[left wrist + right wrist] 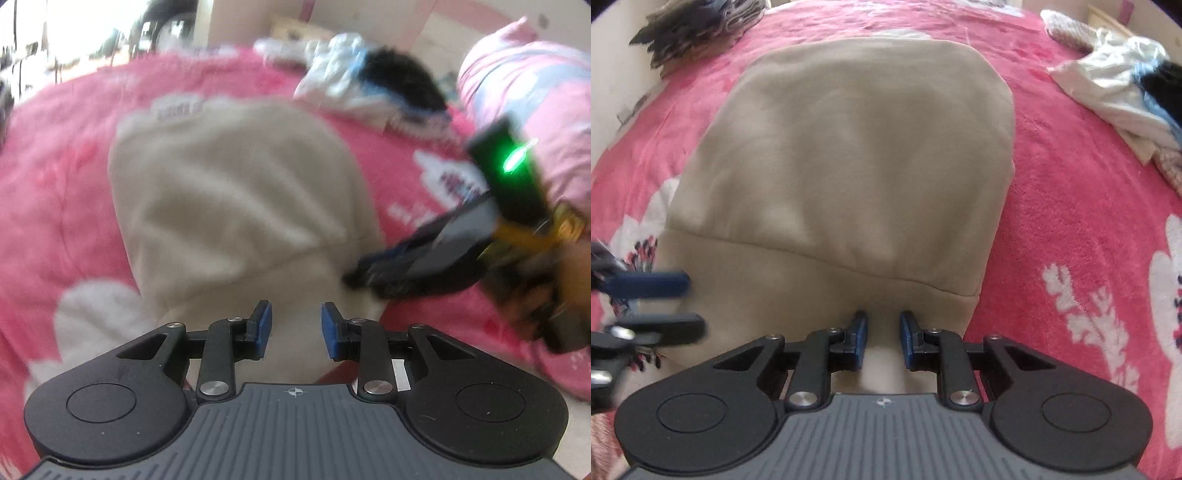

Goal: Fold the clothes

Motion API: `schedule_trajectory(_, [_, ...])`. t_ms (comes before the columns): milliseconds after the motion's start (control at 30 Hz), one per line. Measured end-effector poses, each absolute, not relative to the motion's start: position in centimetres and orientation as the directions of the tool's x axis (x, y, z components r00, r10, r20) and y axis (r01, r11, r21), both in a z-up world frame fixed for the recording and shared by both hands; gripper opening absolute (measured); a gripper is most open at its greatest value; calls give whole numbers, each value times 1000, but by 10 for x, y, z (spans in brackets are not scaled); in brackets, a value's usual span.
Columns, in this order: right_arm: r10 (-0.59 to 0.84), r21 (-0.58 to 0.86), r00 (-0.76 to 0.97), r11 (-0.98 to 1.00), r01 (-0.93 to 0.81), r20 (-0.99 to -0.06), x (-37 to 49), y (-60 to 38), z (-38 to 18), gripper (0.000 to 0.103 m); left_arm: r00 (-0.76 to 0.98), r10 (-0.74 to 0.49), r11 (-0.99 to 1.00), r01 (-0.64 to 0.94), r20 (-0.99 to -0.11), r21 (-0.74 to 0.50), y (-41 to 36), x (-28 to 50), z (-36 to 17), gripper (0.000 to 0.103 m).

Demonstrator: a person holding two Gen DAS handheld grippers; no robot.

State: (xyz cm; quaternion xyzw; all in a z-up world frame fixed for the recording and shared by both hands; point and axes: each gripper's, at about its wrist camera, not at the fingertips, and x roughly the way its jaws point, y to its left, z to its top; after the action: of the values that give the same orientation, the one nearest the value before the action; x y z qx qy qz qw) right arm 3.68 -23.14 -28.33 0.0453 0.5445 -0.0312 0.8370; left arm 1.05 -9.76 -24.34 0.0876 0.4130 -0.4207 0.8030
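Spread on a pink floral bed blanket (1071, 184), a folded beige garment (857, 166) is flanked by the left hand-held gripper (296, 330) and right hand-held gripper (883, 341), both released, nothing gripped.

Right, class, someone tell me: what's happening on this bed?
A person with tongs in each hand is folding a beige top on a pink blanket. One fold already lies across it. The left tongs and right tongs hover at its near edge, open and gripping nothing. More clothes wait nearby.
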Motion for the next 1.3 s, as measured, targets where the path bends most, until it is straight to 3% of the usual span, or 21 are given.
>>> schedule_trajectory(133, [-7,44,408,992,114,-913,36,-232,-285,21,426,-590,692,704,-686,-158,-96,31,-224,30])
schedule_trajectory(300, [16,84,423,986,142,-906,25,-244,-284,21,414,-415,798,593,-810,-106,-101,65,-283,35])
schedule_trajectory(400, [16,84,424,986,142,-906,24,-246,-283,21,418,-461,811,558,-783,-179,-91,67,-291,35])
schedule_trajectory(567, [14,99,421,979,180,-907,20,-249,-263,20,441,-446,796,593,-779,-119,-97,61,-288,35])
schedule_trajectory(767, [-5,91,601,987,129,-799,21,-232,-192,22,460,-451,806,578,-765,-127,-94,59,-289,35])
schedule_trajectory(867, [55,122,554,989,85,-830,43,-226,-210,22,455,-450,803,582,-769,-126,-93,59,-290,35])
schedule_trajectory(933, [112,154,439,986,62,-891,57,-223,-254,22,452,-449,802,585,-771,-124,-93,59,-291,35])
schedule_trajectory(1000, [109,157,447,985,72,-888,57,-223,-273,21,461,-451,799,590,-764,-116,-93,57,-291,35])
schedule_trajectory(1167, [110,172,424,979,113,-899,58,-228,-251,22,467,-460,797,592,-755,-119,-91,55,-290,35])
schedule_trajectory(1300, [55,154,559,980,130,-827,54,-238,-204,21,469,-467,796,591,-750,-127,-89,55,-291,35])
